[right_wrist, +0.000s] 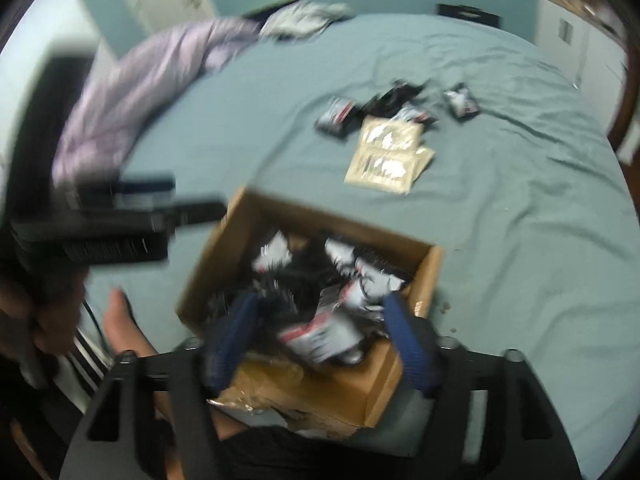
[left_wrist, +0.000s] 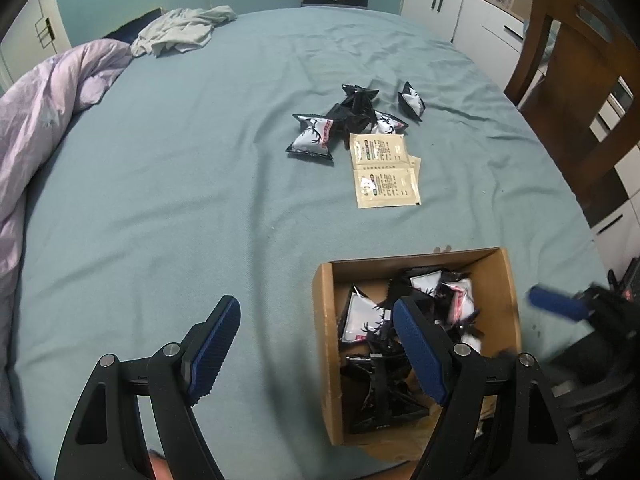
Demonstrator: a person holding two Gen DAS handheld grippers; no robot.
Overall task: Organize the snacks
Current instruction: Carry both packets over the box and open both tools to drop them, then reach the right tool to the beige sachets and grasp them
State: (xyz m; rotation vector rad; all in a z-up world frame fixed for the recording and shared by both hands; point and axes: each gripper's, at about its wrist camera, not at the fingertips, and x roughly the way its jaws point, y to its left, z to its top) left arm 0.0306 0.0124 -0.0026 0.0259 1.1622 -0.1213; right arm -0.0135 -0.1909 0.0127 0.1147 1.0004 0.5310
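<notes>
An open cardboard box [left_wrist: 513, 300] sits on the teal bed sheet at the near edge, holding several black-and-white snack packets [left_wrist: 362, 316]. My left gripper [left_wrist: 316, 312] hangs open over the box's left wall with nothing between its fingers. In the blurred right wrist view my right gripper [right_wrist: 318, 312] stands open above the box [right_wrist: 400, 384]. A red-striped white packet [right_wrist: 320, 336] lies loose just below its fingers, and the pads do not touch it. Further up the bed lie more packets [left_wrist: 312, 136] and beige sachets [left_wrist: 384, 172].
A lavender quilt [left_wrist: 48, 112] and a grey cloth [left_wrist: 180, 32] lie along the bed's left and far side. A wooden chair [left_wrist: 576, 92] and white cabinets [left_wrist: 440, 0] stand to the right. A person's bare foot [right_wrist: 120, 320] rests left of the box.
</notes>
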